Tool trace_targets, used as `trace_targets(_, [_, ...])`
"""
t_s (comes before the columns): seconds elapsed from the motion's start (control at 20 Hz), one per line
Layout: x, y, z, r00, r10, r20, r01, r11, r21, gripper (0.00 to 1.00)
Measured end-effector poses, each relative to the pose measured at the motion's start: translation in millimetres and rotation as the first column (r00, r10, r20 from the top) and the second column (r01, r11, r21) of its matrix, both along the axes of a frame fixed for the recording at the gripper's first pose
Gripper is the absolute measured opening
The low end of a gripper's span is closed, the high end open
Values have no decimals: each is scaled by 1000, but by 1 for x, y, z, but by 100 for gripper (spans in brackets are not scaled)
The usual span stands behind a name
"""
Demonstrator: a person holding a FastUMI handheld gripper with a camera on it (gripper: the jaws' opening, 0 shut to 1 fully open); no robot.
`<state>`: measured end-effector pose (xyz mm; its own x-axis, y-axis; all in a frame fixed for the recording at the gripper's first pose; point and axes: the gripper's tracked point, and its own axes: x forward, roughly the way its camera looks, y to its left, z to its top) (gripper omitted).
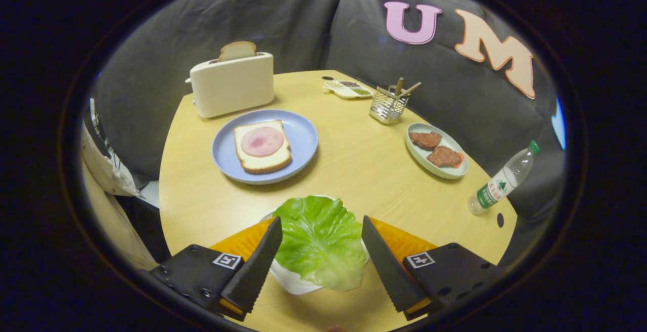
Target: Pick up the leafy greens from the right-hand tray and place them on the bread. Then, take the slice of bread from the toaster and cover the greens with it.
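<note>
A green leaf of lettuce (319, 241) lies over a small white tray (293, 281), right between my fingers. My gripper (322, 228) stands open, one finger on each side of the leaf, neither visibly pressing on it. Beyond the fingers, a blue plate (298, 135) carries a slice of bread (262, 146) with a round pink slice of ham on top. Behind the plate stands a cream toaster (232, 85) with a slice of bread (237, 50) sticking up out of its slot.
A pale oval plate (417, 157) with two brown meat patties sits to the right. A wire holder (387, 104) with utensils and a small sectioned dish (349, 89) stand farther back. A plastic water bottle (500, 180) stands near the table's right edge.
</note>
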<state>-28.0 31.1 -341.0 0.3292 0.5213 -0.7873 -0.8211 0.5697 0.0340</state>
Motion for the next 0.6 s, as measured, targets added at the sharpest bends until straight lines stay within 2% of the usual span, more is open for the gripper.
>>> trace_targets(0.6, [-14, -5, -52, 990, 7, -139, -16, 998, -58, 100])
